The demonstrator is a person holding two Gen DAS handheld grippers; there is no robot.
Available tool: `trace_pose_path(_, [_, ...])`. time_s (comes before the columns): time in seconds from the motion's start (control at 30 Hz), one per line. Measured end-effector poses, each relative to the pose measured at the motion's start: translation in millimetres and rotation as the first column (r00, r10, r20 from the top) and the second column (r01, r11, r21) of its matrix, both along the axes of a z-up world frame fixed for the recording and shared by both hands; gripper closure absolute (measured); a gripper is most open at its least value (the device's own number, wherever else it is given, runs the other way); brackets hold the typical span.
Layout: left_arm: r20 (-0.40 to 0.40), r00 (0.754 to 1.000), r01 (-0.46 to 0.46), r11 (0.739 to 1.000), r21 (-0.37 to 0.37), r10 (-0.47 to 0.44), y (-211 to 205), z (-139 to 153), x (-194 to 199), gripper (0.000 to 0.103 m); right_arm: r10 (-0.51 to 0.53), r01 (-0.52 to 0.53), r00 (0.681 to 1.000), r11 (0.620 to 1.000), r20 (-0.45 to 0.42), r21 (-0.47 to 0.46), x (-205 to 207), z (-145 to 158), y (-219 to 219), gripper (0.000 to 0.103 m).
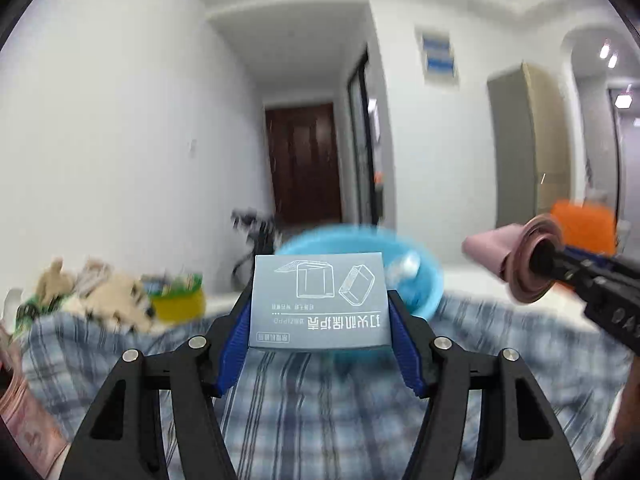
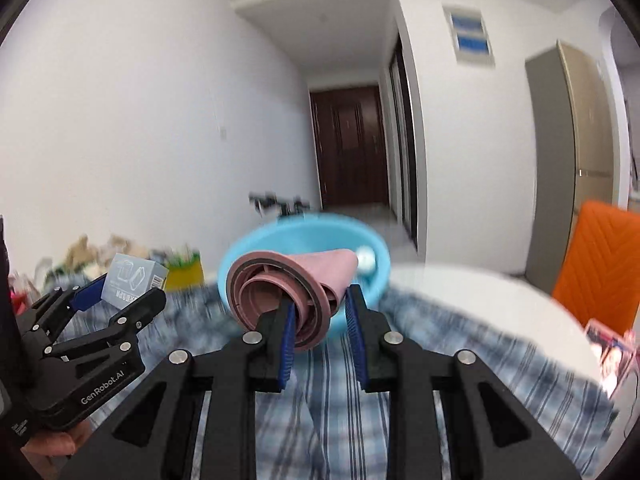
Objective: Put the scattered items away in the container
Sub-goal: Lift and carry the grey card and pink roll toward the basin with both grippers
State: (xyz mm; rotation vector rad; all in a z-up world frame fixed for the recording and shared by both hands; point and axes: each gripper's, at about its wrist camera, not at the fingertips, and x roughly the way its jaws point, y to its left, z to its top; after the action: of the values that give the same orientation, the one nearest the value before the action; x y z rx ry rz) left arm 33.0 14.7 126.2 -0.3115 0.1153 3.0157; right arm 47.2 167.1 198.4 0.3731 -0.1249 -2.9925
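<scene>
My left gripper (image 1: 320, 320) is shut on a small grey-blue box (image 1: 320, 300) printed with line drawings, its blue pads pressed on the box's two sides. The right wrist view shows that box (image 2: 132, 276) and the left gripper (image 2: 116, 296) at the left. My right gripper (image 2: 320, 312) is shut on a pink folded silicone cup (image 2: 288, 280) with a ringed rim, gripping it at the rim. From the left wrist, the cup (image 1: 516, 256) and the right gripper (image 1: 560, 268) are at the right. A blue basin (image 2: 304, 236) stands just behind both, with a white round item (image 2: 366, 260) inside.
A blue plaid cloth (image 2: 340, 392) covers the near part of a white round table (image 2: 480, 292). A yellow tub (image 1: 180, 304) and a heap of plush and packets (image 1: 104, 292) lie at the left. An orange chair (image 2: 600, 256) stands at the right.
</scene>
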Motion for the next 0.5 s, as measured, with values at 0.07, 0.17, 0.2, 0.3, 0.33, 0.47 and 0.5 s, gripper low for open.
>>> trace_pose_path(0.07, [-0.079, 0.997, 0.002, 1.000, 0.022, 0.000, -1.1, 16.3, 13.0, 0.038, -0.020, 0.020, 0.997, 1.000, -0.068, -0.002, 9.7, 16.5, -0.4, 0.080])
trace_pose_path(0.17, [-0.192, 0.981, -0.015, 0.999, 0.031, 0.021, -0.6, 32.7, 36.7, 0.038, -0.076, 0.083, 0.982, 0.996, -0.172, 0.033, 27.7, 32.4, -5.8, 0.080])
trace_pose_path(0.2, [-0.216, 0.976, -0.033, 0.999, 0.021, 0.037, 0.9, 35.7, 44.3, 0.038, -0.088, 0.099, 0.976, 0.994, -0.201, 0.045, 33.3, 34.8, -8.3, 0.080])
trace_pose_path(0.3, [-0.215, 0.976, -0.044, 0.999, 0.000, 0.043, 3.6, 37.5, 58.6, 0.038, -0.087, 0.104, 0.969, 0.993, -0.231, 0.060, 47.5, 35.7, -13.3, 0.081])
trace_pose_path(0.33, [-0.208, 0.978, -0.034, 0.999, 0.008, 0.035, 2.6, 36.9, 62.3, 0.038, -0.081, 0.098, 0.970, 0.993, -0.231, 0.062, 51.5, 34.1, -14.8, 0.080])
trace_pose_path(0.47, [-0.190, 0.981, -0.019, 1.000, 0.021, 0.022, 0.3, 31.5, 77.1, 0.038, -0.082, 0.098, 0.974, 0.993, -0.210, 0.070, 62.9, 21.4, -19.6, 0.080])
trace_pose_path(0.5, [-0.189, 0.982, -0.018, 1.000, 0.019, 0.021, 0.0, 30.4, 78.8, 0.038, -0.081, 0.096, 0.977, 0.993, -0.199, 0.069, 63.7, 18.5, -20.3, 0.080])
